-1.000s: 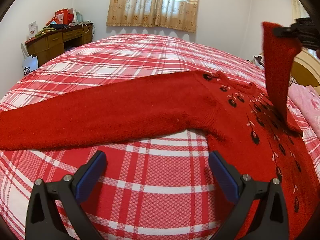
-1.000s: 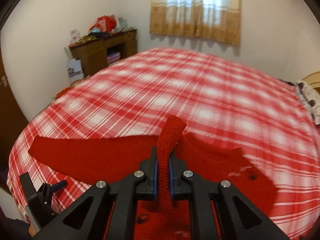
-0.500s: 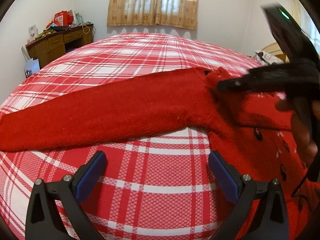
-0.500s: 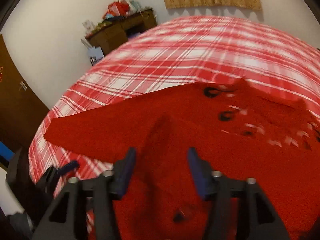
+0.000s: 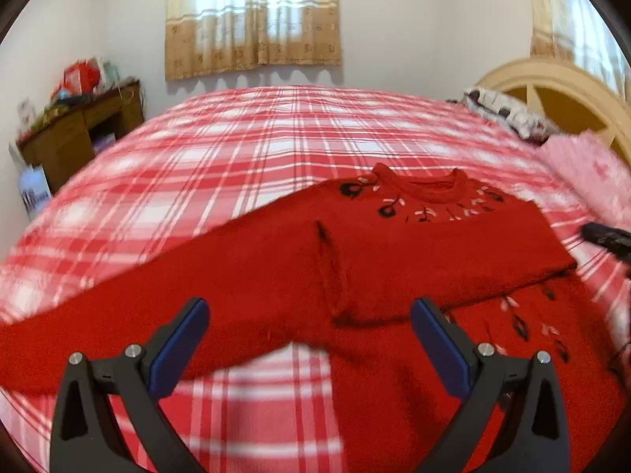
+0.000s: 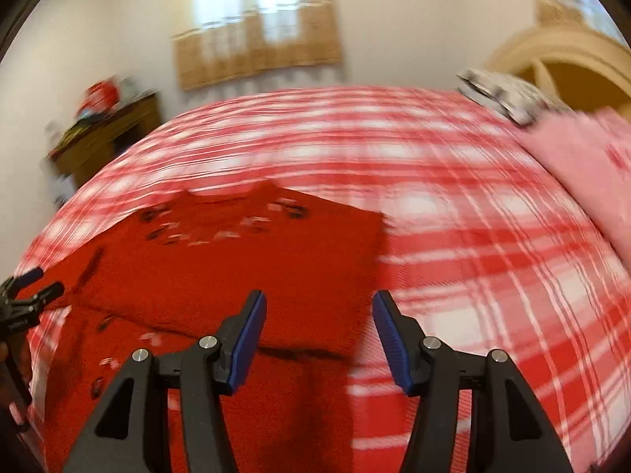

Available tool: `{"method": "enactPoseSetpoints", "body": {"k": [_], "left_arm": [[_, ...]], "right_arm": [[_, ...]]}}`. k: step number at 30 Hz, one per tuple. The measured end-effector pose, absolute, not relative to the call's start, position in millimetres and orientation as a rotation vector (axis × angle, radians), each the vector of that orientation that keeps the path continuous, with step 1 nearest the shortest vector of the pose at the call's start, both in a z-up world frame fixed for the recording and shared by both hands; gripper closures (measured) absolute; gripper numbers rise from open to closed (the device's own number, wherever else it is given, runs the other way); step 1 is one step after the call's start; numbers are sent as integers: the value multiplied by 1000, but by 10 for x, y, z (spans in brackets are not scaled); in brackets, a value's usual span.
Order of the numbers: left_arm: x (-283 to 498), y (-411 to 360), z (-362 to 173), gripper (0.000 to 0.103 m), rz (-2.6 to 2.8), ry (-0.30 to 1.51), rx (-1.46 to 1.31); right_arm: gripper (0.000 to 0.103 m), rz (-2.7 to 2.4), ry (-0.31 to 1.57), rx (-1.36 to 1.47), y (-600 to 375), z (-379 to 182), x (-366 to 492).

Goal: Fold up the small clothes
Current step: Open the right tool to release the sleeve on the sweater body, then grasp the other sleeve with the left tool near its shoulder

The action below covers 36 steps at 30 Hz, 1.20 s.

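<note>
A bed (image 5: 299,146) covered by a red-and-white plaid spread fills most of both views, with a cream curved headboard (image 5: 552,90) at its far right end. A beige curtain (image 5: 252,19) hangs on the far wall, and a brown wooden desk (image 5: 79,134) loaded with clutter stands at the far left against the wall. A pink blanket (image 5: 591,169) lies at the right edge of the bed beside a patterned pillow (image 5: 504,110).

The red sweater (image 5: 394,244) lies flat on the spread in the near half of the bed, its collar toward the far side and dark and pale embroidered motifs around the neckline. One sleeve (image 5: 138,315) extends flat to the left across the plaid. The other sleeve is folded across the chest, forming a band (image 5: 453,260) that ends near the left armpit.

The left gripper (image 5: 309,347) hovers above the near edge of the sweater, its blue-padded jaws spread wide with nothing held between them. The right gripper (image 6: 319,331) hangs over the right edge of the sweater; its jaws stand apart and empty, with only fabric and plaid seen below the gap. The right wrist view is motion-blurred. Each gripper shows at the edge of the other's view.
</note>
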<state>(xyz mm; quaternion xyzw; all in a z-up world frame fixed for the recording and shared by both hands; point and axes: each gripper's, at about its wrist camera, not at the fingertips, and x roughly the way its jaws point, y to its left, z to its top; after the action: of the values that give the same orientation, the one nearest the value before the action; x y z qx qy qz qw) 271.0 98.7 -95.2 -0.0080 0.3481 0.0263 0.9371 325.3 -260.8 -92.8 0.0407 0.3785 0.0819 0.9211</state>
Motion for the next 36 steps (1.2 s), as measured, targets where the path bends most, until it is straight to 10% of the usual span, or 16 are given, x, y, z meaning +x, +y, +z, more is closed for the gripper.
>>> {"method": "enactPoseSetpoints", "body": {"k": [17, 23, 27, 29, 36], "left_arm": [[3089, 1049, -1368, 0, 217, 848, 67], [3104, 927, -1274, 22, 110, 823, 29], [3222, 836, -1331, 78, 42, 845, 28], [3213, 762, -1299, 89, 44, 835, 55], [3088, 942, -1229, 93, 84, 817, 19]], "right_arm": [[36, 471, 853, -49, -1703, -1402, 3351], [36, 497, 836, 55, -1863, -1387, 3415], [36, 508, 794, 62, -1908, -1350, 3315], [36, 513, 767, 85, -1964, -1316, 3277], [26, 464, 612, 168, -2187, -1071, 3188]]}}
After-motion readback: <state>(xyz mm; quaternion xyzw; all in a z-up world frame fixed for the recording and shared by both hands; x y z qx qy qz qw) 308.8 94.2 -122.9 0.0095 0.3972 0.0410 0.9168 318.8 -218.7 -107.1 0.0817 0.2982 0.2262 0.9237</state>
